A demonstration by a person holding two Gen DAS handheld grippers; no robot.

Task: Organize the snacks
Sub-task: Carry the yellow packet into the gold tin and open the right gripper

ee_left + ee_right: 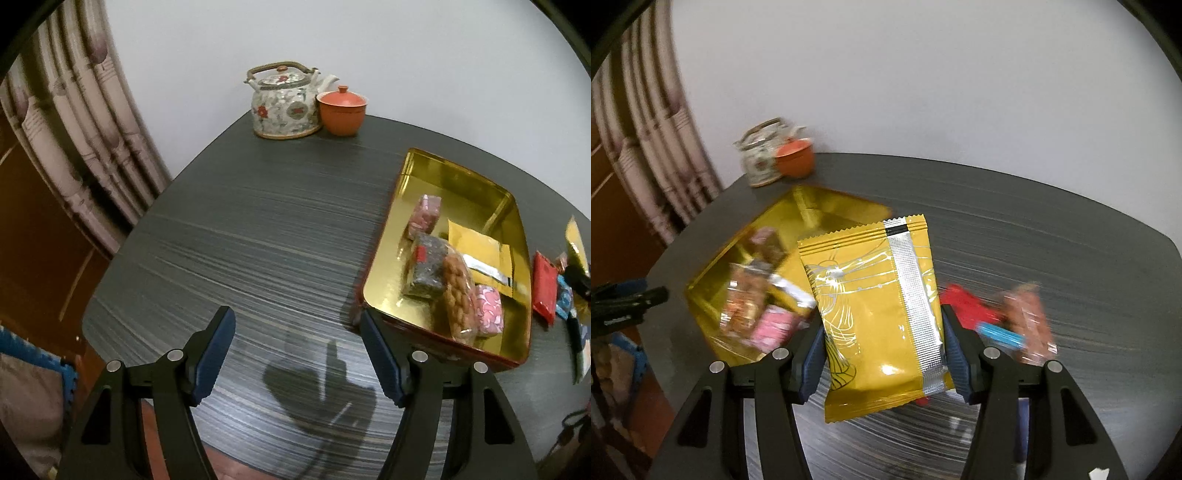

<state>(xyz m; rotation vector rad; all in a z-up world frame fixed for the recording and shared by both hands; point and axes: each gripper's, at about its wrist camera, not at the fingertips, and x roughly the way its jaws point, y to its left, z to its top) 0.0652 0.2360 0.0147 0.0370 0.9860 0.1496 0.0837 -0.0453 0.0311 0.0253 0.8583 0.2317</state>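
Observation:
A gold tin tray sits on the dark table at the right; it holds several snack packs, among them a nut bag, a pink pack and a yellow sachet. My left gripper is open and empty above the table, left of the tray. My right gripper is shut on a yellow foil snack packet, held above the table just right of the tray. A red pack and a blue pack lie on the table to the right.
A floral teapot and an orange lidded cup stand at the table's far edge by the wall. A curtain hangs at the left. More snack packs lie right of the tray.

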